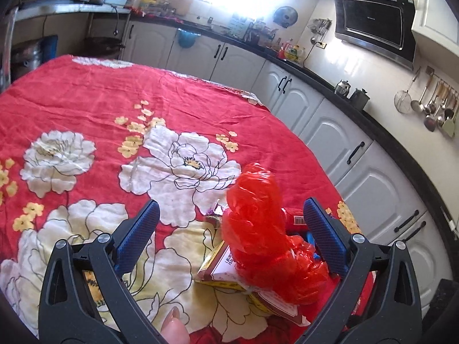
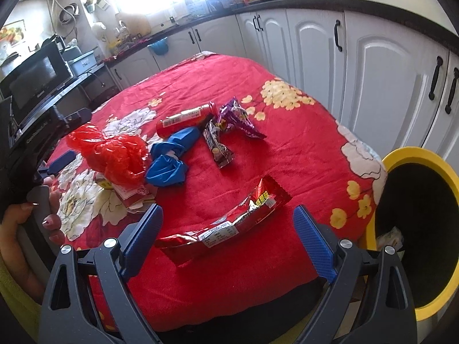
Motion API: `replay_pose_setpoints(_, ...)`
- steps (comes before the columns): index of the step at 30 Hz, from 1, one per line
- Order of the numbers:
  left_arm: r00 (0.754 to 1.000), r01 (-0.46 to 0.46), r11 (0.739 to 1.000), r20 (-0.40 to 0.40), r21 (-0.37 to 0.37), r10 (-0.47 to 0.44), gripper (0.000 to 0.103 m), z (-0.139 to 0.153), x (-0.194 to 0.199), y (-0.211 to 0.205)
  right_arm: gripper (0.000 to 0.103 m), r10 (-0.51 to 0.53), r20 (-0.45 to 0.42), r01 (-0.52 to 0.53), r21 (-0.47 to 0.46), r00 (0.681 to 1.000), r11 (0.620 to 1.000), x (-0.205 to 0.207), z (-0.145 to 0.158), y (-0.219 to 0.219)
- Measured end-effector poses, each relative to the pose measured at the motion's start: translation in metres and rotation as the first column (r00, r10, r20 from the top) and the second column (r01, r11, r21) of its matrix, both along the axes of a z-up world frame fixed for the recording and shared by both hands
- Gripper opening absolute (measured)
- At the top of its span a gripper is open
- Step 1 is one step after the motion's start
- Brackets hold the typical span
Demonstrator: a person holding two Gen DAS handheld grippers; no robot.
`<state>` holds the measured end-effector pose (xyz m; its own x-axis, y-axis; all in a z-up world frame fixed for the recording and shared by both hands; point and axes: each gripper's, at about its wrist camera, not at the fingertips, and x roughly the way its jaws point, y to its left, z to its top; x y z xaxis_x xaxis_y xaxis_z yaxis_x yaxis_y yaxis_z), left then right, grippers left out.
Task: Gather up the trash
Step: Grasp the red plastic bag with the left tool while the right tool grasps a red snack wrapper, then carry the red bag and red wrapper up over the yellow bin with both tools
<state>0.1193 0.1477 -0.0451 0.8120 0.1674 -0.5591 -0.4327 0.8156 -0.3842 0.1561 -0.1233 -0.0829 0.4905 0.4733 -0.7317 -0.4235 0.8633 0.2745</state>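
Trash lies on a red flowered tablecloth (image 2: 287, 149). A crumpled red plastic bag (image 1: 264, 229) sits between the open fingers of my left gripper (image 1: 229, 218), on a yellow carton (image 1: 218, 266). It also shows in the right wrist view (image 2: 114, 154). My right gripper (image 2: 228, 220) is open above a long red snack wrapper (image 2: 229, 223). Beyond lie a blue plastic bag (image 2: 169, 160), a red tube (image 2: 186, 117), a dark wrapper (image 2: 218, 146) and a purple wrapper (image 2: 241, 117).
A yellow-rimmed bin (image 2: 418, 215) with a black liner stands off the table's right edge. White cabinets (image 2: 315, 43) with a dark countertop run behind. A microwave (image 2: 37, 80) stands at the left. The left gripper body (image 2: 37, 140) reaches in from the left.
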Motion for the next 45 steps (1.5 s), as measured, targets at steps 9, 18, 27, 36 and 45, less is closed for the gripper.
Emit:
replay_pose_setpoints(9,0.996,0.089,0.996,-0.016,-0.005,-0.089,0.066,-0.004,0.007,-0.015,0.071,0.006,-0.057,-0.005,0.008,0.998,1.0,0.01,-0.013,0.009)
replay_pose_setpoints(18,0.988,0.15,0.989,-0.025,0.013,-0.15,0.028,-0.002,0.01,-0.028,0.035,0.067,-0.031,-0.068,-0.023,0.997,0.997,0.004,-0.016,0.02)
replay_pose_setpoints(27,0.981,0.194,0.981,-0.001,0.03,-0.194,0.011,0.008,0.01,-0.035,0.017,0.088,-0.003,-0.088,-0.005,0.996,0.996,-0.001,-0.015,0.017)
replay_pose_setpoints(36,0.973,0.22,0.972,0.059,0.078,-0.224,0.01,0.034,0.001,-0.048,0.017,0.08,0.046,-0.082,0.035,0.996,0.996,-0.009,0.003,0.006)
replay_pose_setpoints(45,0.959,0.264,0.957,0.077,0.124,-0.274,0.01,0.044,-0.002,-0.071,0.017,0.039,0.108,-0.046,0.062,0.993,0.997,-0.014,0.026,-0.016)
